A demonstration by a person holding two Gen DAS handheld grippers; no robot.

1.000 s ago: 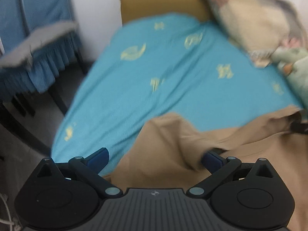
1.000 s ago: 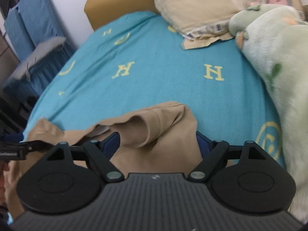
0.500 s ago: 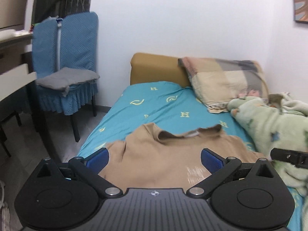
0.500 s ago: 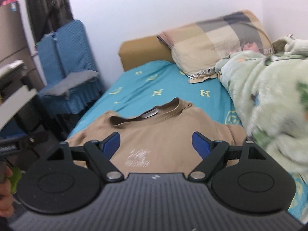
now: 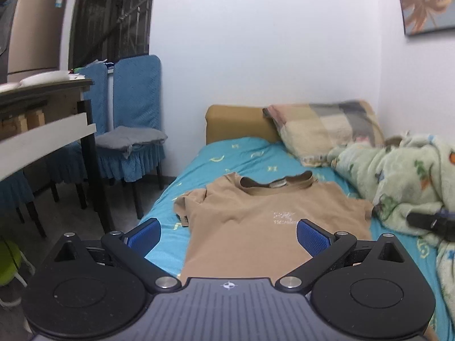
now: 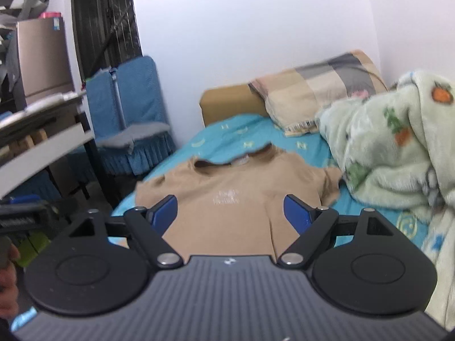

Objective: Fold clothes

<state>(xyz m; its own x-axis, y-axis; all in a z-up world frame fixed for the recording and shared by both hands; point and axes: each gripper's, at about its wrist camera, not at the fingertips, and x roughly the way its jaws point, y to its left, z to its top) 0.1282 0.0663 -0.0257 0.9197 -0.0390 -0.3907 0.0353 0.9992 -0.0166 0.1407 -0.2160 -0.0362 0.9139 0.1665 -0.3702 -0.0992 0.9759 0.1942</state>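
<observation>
Yellow letter "H" motifs on the teal bedsheet (image 6: 250, 143), white chest print on the tan T-shirt (image 5: 284, 218) (too blurred to read)

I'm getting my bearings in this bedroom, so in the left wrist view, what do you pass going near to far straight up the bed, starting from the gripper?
left gripper → tan T-shirt lying flat → bare teal bedsheet → mustard headboard → white wall.

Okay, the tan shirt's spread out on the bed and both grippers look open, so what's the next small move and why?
Probably bring the left gripper down to the shirt's left sleeve. The tan T-shirt lies flat and unfolded on the teal sheet, and both grippers, the right gripper too, hang open above it, holding nothing.
</observation>
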